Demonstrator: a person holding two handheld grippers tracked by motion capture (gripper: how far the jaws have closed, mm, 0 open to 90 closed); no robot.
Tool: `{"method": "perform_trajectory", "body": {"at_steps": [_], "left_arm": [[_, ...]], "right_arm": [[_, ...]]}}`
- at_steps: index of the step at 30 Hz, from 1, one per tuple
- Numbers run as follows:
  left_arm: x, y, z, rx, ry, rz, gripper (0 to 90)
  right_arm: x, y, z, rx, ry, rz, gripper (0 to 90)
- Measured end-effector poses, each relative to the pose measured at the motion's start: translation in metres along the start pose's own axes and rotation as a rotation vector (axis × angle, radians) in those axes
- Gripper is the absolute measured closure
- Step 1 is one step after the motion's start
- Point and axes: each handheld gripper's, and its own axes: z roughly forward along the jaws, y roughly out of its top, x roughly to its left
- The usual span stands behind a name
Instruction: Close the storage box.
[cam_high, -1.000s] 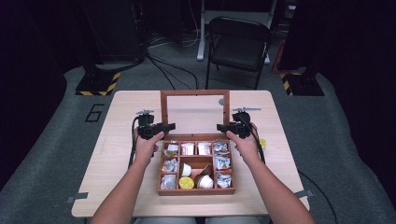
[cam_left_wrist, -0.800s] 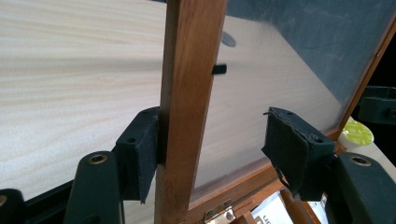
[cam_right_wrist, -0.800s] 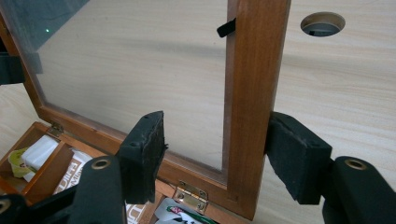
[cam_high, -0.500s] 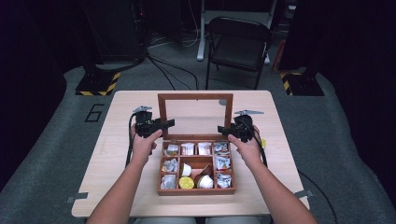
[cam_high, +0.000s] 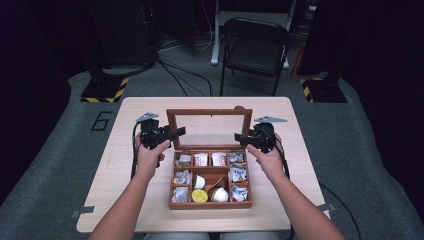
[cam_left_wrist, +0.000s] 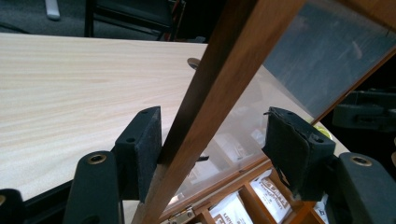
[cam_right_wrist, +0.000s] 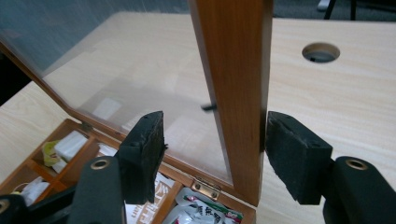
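High view shows a wooden box (cam_high: 210, 175) near the middle of the table (cam_high: 125, 195), its glass lid (cam_high: 209, 129) standing upright on the back hinges and its compartments full of packets and small cups. Your left gripper (cam_high: 172, 134) reaches the lid's left frame rail and your right gripper (cam_high: 241, 138) reaches the right rail, at about the same height. In the left gripper view the jaws are spread wide around the rail, the outer pad (cam_left_wrist: 140, 144) touching the wood and the other well clear on the glass side. In the right gripper view the jaws are also spread, the table-side pad (cam_right_wrist: 292, 151) against the rail and the other apart. Neither gripper pinches the lid yet. To move the lid well, I judge you should keep both sides level and move them together, so the frame doesn't twist on its hinges. Your forearms come in from below, angled slightly inward, each hand wrapped around its gripper handle.
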Motion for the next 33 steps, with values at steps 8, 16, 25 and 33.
{"method": "perform_trajectory", "body": {"at_steps": [8,16,25,33], "left_arm": [[-0.010,-0.001,-0.016,-0.004,-0.008,0.042,36.3],[-0.021,-0.006,-0.031,0.013,-0.023,0.078,36.0],[-0.033,-0.021,-0.045,0.021,-0.018,0.149,35.0],[-0.039,-0.028,-0.063,0.016,-0.032,0.171,34.2]], "right_arm": [[0.010,0.001,-0.019,-0.021,-0.001,-0.035,37.5],[0.014,0.001,-0.042,-0.036,0.008,-0.058,43.8],[0.023,-0.007,-0.061,-0.024,0.025,-0.112,44.2],[0.029,-0.017,-0.079,-0.059,0.066,-0.109,45.7]]}}
